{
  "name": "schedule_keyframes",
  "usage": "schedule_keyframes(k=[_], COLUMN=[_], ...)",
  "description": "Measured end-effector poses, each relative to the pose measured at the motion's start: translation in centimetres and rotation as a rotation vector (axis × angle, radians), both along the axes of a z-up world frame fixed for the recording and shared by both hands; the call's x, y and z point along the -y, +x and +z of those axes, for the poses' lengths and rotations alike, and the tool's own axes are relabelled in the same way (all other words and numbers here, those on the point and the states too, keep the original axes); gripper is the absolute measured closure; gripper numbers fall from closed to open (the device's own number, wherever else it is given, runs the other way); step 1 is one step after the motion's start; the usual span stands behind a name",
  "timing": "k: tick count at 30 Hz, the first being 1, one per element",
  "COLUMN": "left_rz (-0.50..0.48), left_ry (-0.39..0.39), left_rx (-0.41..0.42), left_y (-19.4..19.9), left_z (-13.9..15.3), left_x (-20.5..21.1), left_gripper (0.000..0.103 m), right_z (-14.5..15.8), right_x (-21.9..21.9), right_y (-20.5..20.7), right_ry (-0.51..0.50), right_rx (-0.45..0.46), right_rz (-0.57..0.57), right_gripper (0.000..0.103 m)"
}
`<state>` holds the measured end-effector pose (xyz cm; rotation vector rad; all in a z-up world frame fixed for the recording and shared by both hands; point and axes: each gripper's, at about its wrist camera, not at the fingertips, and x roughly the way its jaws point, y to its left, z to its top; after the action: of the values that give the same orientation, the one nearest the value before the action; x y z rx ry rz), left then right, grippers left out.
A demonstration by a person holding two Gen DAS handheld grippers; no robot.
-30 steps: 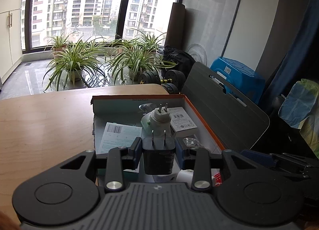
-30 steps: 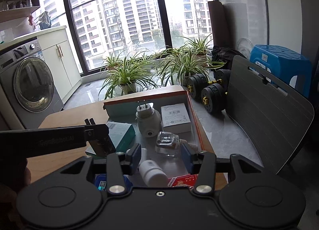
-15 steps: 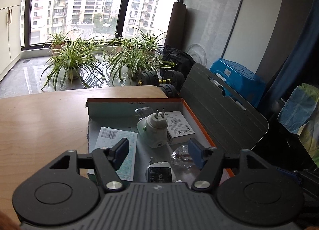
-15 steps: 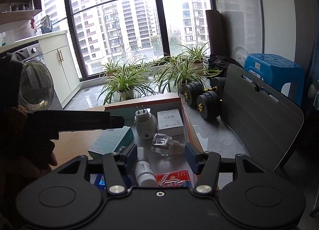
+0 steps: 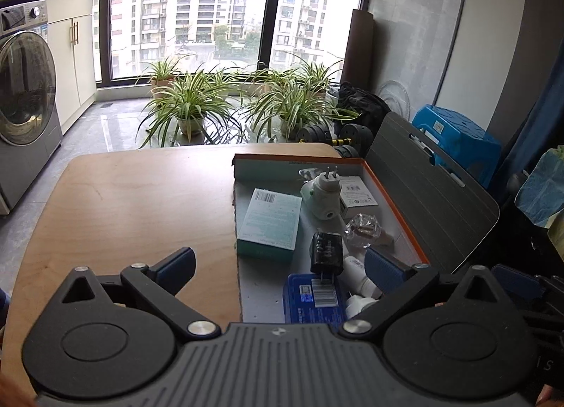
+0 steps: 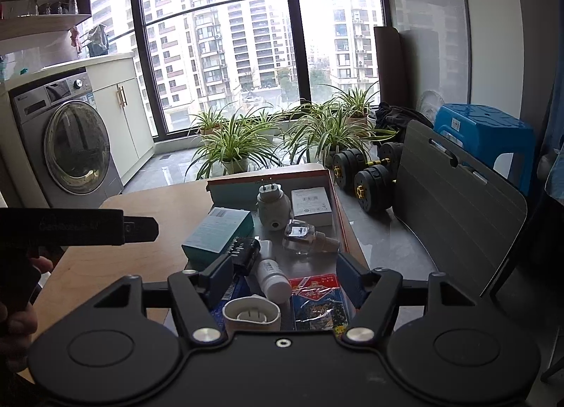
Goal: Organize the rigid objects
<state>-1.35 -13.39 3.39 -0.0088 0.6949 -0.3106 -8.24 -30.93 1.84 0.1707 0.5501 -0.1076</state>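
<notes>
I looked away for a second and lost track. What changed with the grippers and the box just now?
The left gripper let go of the black charger, which now lies in the box, and pulled back, jaws opening wide. The right gripper also opened, empty. The other box contents stayed put.

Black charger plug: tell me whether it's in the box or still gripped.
In the box. The black charger plug lies loose inside the orange-rimmed box, clear of both open grippers.

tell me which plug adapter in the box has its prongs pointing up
The white plug adapter at the far end of the box stands with prongs up. The black plug adapter lies flat, prongs toward the camera.
</notes>
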Motion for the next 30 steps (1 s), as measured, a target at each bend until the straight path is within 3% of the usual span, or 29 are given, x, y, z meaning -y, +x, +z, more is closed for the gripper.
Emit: schedule_keyframes(k=[11,30], left_rz=[0.051,0.077], left_ry=[0.019,0.058], left_rx=[-0.069,-0.071], left_y=[-4.1,-6.7], left_z=[-2.1,-4.5], left_x=[-0.3,0.7], left_gripper=[0.000,0.000], right_z=[-0.8,-2.8], right_x=[-0.8,0.5], right_y=[-3.1,-3.5], right_ry=[-0.002,-0.017], right_rx=[-0.014,-0.057], right_rz=[0.028,0.042], right_gripper=[0.023,0.019])
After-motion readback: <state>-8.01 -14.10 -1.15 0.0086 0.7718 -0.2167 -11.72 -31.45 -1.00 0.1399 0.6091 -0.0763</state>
